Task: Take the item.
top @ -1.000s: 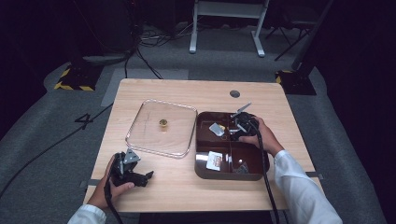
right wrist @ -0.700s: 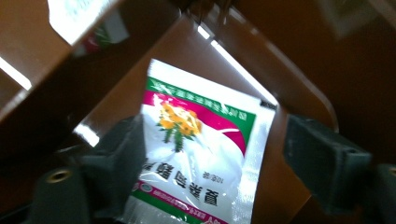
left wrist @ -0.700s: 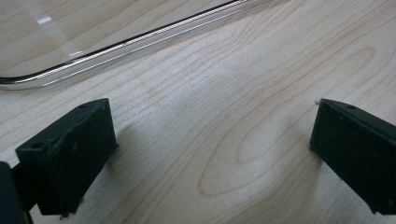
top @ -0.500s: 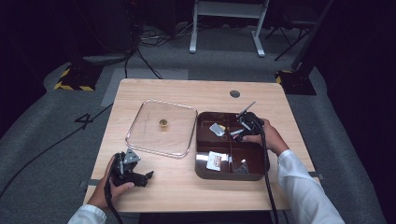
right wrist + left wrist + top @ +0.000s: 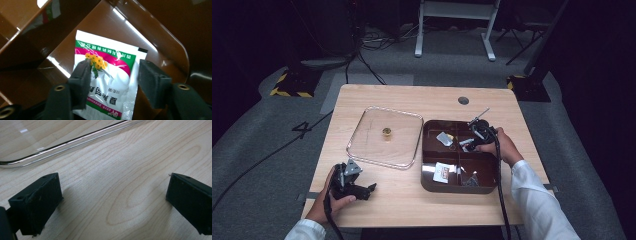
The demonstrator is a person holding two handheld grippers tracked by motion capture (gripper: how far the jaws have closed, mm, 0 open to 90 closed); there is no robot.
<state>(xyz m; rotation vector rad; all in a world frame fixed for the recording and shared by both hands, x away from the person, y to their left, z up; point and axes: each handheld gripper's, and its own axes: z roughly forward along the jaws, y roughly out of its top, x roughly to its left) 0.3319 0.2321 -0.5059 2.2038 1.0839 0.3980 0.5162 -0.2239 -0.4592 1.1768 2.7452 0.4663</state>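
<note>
Over brown tray [image 5: 427, 175]: right gripper [image 5: 113, 75] fingers spread astride sachet [image 5: 110, 82] | left gripper [image 5: 112, 202] spread beside clear tray [image 5: 62, 145]

Sleeves: white long sleeves on both forearms, seen from above.
Left hand-held gripper [image 5: 362, 190]: black body, grey 3-cornered plate on top, black cable trailing off the near edge.
Left fingers [image 5: 37, 202]: 2 blocky matte black pads, each with a small hole.
Right hand-held gripper [image 5: 468, 143]: black, thin rod sticking up, thick black cable.
Right fingers [image 5: 80, 82]: black, brass-ringed screw holes at base.
</note>
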